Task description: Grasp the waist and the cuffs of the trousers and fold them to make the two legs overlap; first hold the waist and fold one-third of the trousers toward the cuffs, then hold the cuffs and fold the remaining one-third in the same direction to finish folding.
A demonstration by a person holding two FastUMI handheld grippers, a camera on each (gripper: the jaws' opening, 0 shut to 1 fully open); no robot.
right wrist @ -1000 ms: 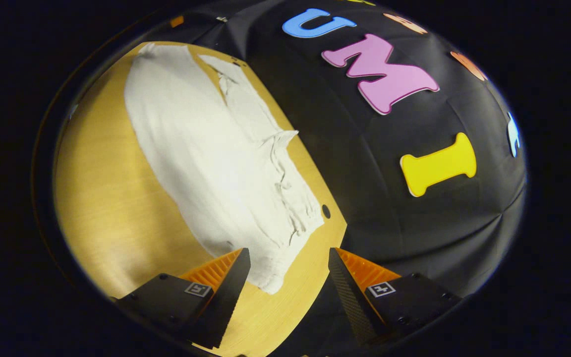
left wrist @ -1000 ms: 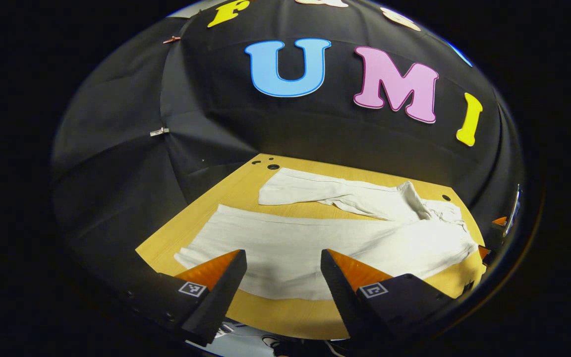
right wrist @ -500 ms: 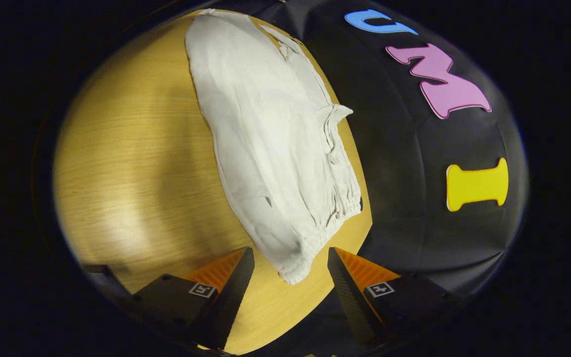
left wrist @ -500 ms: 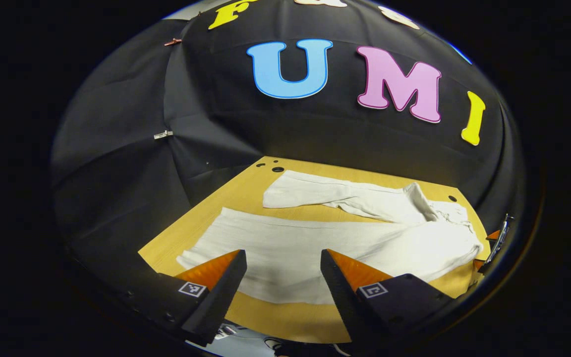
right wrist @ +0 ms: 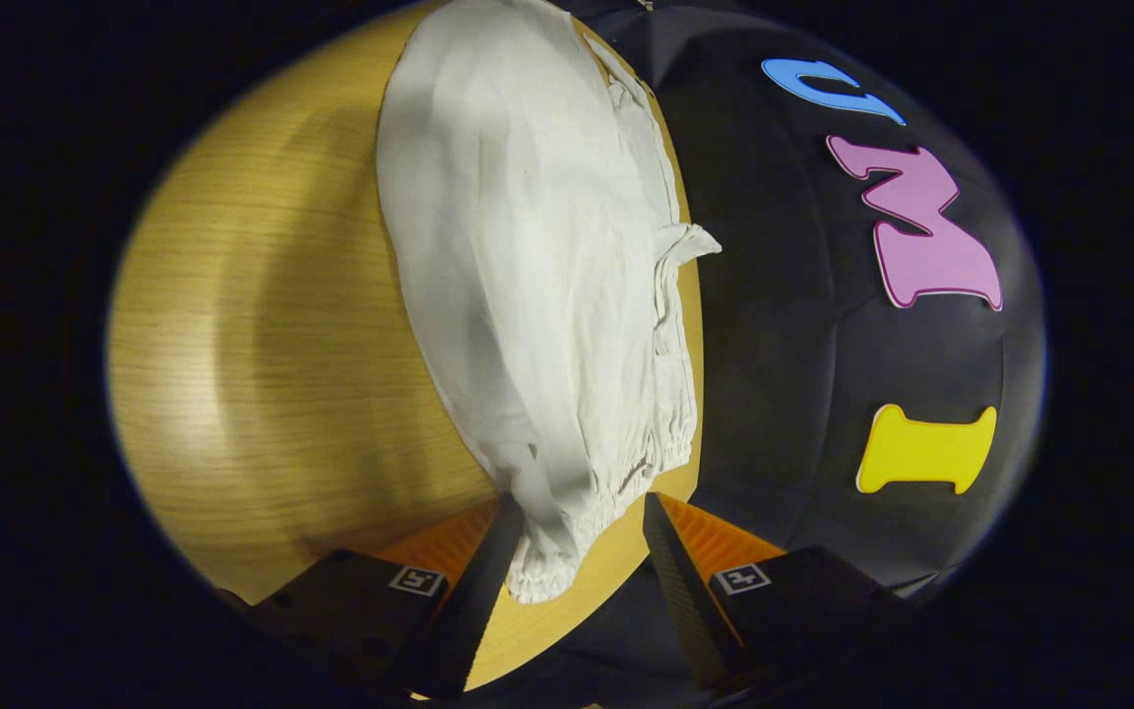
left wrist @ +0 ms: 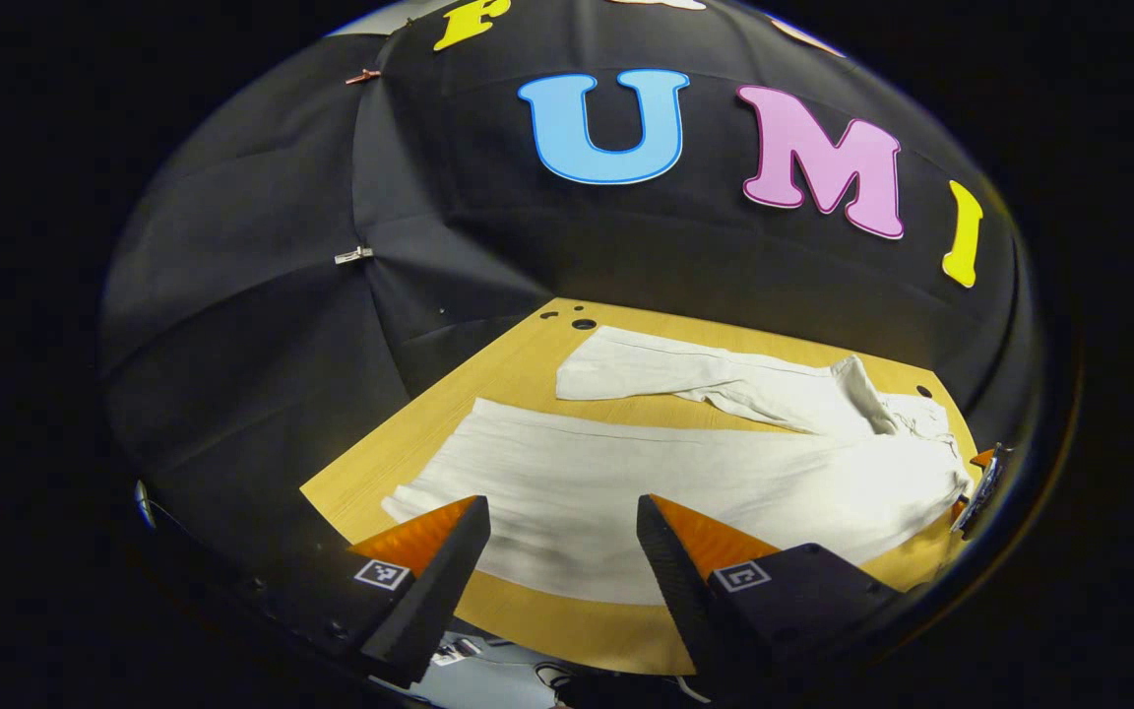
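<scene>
White trousers (left wrist: 685,483) lie spread on the wooden table (left wrist: 518,369), the near leg running left to right and the far leg (left wrist: 665,366) angled away behind it. My left gripper (left wrist: 559,512) is open and hovers over the near leg close to its cuff end (left wrist: 409,504). In the right gripper view the gathered waistband (right wrist: 626,463) of the trousers (right wrist: 528,266) faces me. Its near corner (right wrist: 539,576) lies between the fingers of my open right gripper (right wrist: 579,507). That right gripper (left wrist: 980,481) also peeks in by the waist in the left gripper view.
The table (right wrist: 252,345) has small round holes (left wrist: 583,324) near its far corners. Black cloth walls stand close behind and beside it. The table's edge runs just under the waist corner in the right gripper view.
My right gripper has swung round and closed in on the waist, so the waistband corner now sits between its open fingers. The left gripper has shifted only slightly.
</scene>
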